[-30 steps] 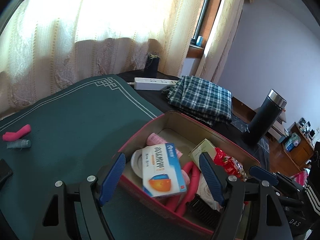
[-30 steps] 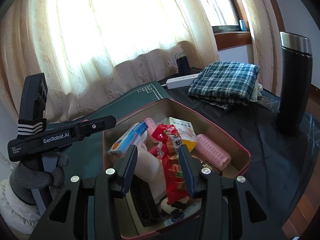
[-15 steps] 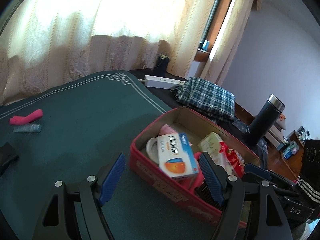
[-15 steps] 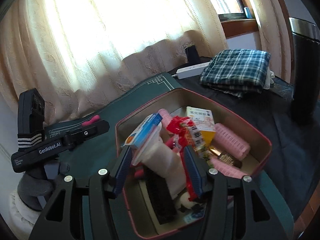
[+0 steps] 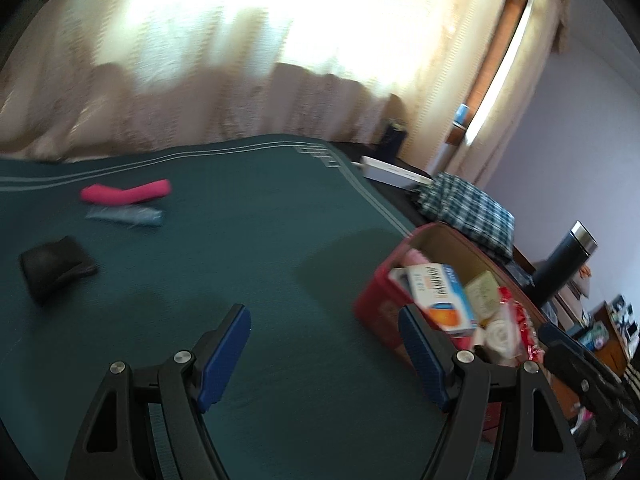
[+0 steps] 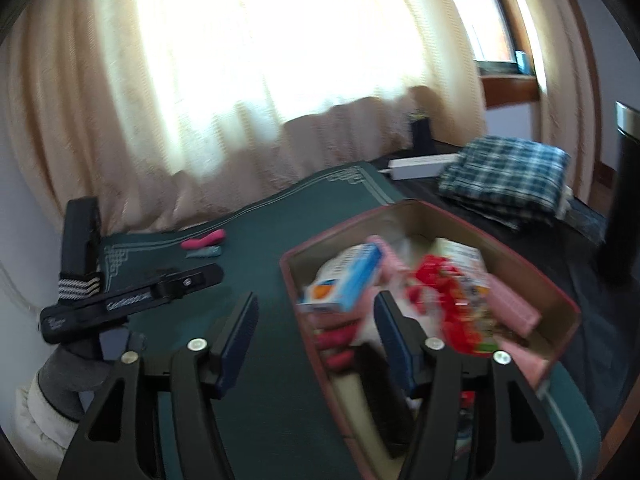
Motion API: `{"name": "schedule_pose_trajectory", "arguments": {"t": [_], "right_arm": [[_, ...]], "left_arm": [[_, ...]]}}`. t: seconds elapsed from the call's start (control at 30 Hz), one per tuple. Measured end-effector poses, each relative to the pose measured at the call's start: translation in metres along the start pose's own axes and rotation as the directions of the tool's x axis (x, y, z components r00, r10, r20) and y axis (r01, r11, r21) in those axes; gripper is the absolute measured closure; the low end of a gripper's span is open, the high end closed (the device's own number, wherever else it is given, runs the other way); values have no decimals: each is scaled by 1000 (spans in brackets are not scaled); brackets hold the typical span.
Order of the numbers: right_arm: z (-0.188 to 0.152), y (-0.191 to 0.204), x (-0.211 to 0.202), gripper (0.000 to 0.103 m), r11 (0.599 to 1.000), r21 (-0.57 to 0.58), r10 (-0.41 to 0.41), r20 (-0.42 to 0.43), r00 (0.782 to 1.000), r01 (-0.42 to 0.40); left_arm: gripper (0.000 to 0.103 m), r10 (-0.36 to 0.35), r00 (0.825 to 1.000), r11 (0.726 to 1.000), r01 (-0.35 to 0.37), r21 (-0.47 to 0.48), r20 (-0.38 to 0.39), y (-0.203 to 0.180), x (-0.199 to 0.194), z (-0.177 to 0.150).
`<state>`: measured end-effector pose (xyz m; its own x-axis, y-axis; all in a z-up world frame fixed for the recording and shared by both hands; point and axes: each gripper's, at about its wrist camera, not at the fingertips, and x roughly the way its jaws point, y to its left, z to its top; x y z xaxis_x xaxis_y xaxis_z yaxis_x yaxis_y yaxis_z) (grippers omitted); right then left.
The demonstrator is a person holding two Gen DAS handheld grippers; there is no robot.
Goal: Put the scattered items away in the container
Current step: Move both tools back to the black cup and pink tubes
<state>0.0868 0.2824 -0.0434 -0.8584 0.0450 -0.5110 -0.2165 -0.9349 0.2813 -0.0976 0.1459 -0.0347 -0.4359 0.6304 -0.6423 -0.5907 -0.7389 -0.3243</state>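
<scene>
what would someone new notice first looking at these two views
The eye goes first to the red-walled rectangular box at right on the dark green mat, crammed with bright packets, a blue-and-white carton with an orange patch jutting above its rim. Next, three items lie loose far left on the mat: a bent pink stick, a pale blue wrapped tube beside it, and a flat black pouch nearer the camera.

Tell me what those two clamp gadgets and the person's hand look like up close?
Each is black plastic. The left gripper and right gripper both have two angled fingers with ribbed blue pads and silver screws. From the right wrist view, the left tool's body carries white lettering and a black-and-white striped band. The hand holding it wears a grey glove and a white cuff.
</scene>
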Motion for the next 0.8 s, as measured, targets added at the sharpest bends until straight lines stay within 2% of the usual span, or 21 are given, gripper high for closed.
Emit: {"name": "schedule_pose_trajectory", "arguments": {"t": [0.17,0.27,0.4,0.6,0.7,0.8], "right_arm": [[-9,32,17,30,996,-57,59,-49,997,-62],[-20,49,31,28,992,-79,88,-97,991,-96],[-36,70,52,27,983,-116,124,-176,977,-146],[-52,88,75,27,971,-130,161,-270,949,-201],[-54,92,82,27,970,-126,164,-293,942,-208],[-56,95,88,27,969,-129,163,-311,936,-211]], "left_arm": [[25,50,999,998,-49,-47,11,33,-9,-2],[25,105,994,993,-103,-60,24,55,-17,-2],[25,178,983,981,-174,-81,43,91,-31,-2],[25,305,950,947,-294,-131,73,151,-48,2],[25,332,940,938,-321,-129,76,172,-47,7],[25,342,938,937,-336,-100,53,186,-37,10]]}}
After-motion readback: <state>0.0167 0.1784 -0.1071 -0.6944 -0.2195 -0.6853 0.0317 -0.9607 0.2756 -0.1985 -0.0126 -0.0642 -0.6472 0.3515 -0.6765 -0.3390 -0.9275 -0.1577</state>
